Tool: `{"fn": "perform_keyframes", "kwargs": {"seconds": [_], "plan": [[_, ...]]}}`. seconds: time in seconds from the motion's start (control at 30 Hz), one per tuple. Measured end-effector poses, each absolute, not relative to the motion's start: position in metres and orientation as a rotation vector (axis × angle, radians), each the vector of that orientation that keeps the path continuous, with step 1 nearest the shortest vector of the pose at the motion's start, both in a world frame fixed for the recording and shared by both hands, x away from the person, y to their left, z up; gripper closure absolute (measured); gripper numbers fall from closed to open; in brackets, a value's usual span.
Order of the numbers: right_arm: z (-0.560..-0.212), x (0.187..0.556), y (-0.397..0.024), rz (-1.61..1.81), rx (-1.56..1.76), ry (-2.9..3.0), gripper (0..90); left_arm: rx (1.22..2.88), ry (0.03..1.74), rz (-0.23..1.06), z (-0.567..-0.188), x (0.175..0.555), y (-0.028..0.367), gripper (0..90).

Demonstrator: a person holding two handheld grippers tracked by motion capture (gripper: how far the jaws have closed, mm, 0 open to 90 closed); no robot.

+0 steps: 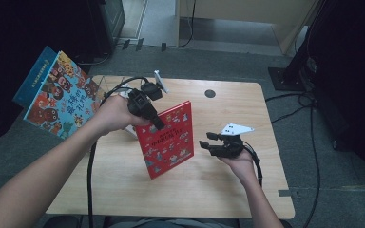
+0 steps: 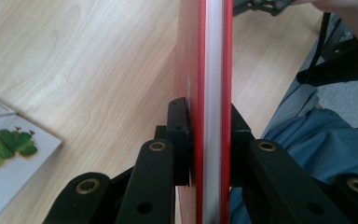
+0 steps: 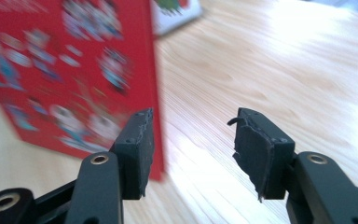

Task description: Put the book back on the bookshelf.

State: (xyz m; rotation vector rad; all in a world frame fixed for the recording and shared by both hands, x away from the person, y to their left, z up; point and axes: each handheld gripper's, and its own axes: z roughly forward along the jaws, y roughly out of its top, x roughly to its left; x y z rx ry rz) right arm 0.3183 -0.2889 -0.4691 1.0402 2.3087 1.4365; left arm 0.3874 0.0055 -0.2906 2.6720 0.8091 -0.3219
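Observation:
A red picture book stands tilted on its lower corner over the middle of the wooden table. My left gripper is shut on the book's upper left edge. In the left gripper view both pads press the red covers with the white page block between them, and my left gripper points down at the table. My right gripper hovers just right of the book, its jaws pointing left toward it. In the right gripper view my right gripper is open and holds nothing; the blurred red cover is left of the jaws.
Two colourful books lean at the table's far left corner, partly past its edge. A white book with a green caterpillar lies flat on the table beside the red one. A dark round hole sits near the far edge. Cables run across the floor at right.

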Motion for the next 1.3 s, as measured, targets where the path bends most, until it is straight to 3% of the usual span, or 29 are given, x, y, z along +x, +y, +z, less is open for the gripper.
{"fn": "perform_keyframes", "kwargs": {"seconds": [0.37, 0.9, 1.3], "plan": [[-0.497, 0.326, -0.282, 1.195, 1.065, 2.39, 45.6, 2.573, 0.901, -0.318, -0.281, 0.384, 0.04, 79.2], [-0.513, 0.342, -0.281, 1.102, 1.119, 2.406, 44.5, 2.471, 1.017, -0.286, -0.268, 0.365, 0.094, 79.5], [-0.52, 0.354, -0.283, 1.07, 1.121, 2.386, 41.8, 2.407, 1.115, -0.3, -0.278, 0.348, 0.133, 79.5]]}}
